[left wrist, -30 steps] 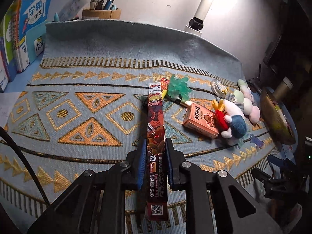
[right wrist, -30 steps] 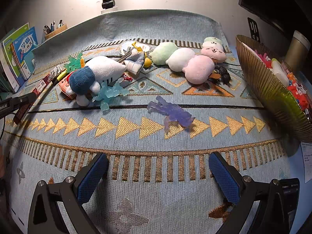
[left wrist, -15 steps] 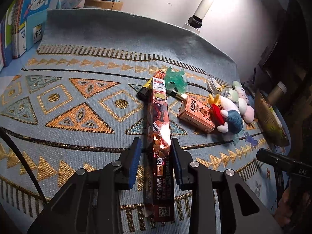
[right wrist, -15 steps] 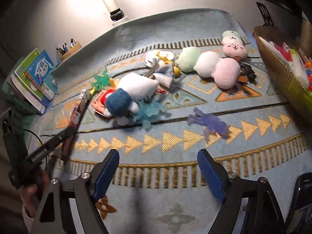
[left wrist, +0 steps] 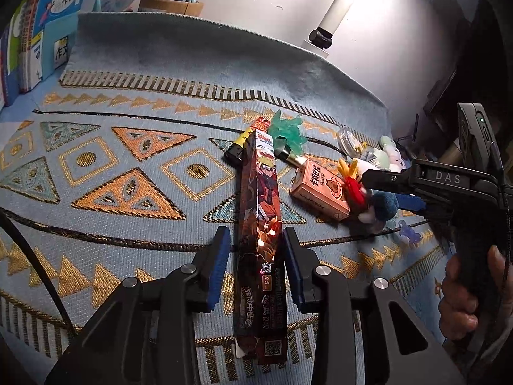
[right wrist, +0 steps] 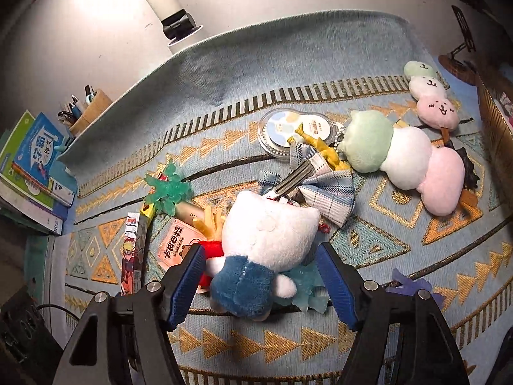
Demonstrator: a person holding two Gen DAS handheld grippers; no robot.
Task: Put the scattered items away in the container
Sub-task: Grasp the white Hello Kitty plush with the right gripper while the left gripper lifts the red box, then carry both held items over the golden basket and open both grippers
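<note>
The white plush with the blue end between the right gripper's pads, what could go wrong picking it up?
The right gripper is closing around the white plush. A translucent blue figure lies against it by one pad and might get pinched too. The pink box and plaid bow touch the plush and may be dragged.

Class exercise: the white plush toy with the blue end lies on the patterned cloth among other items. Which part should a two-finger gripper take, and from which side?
Probably the soft white body, across its width, coming from above. The right gripper already straddles the toy, its jaws closing and not yet pressing. The pink box crowds one side, so a low sideways approach looks blocked.
</note>
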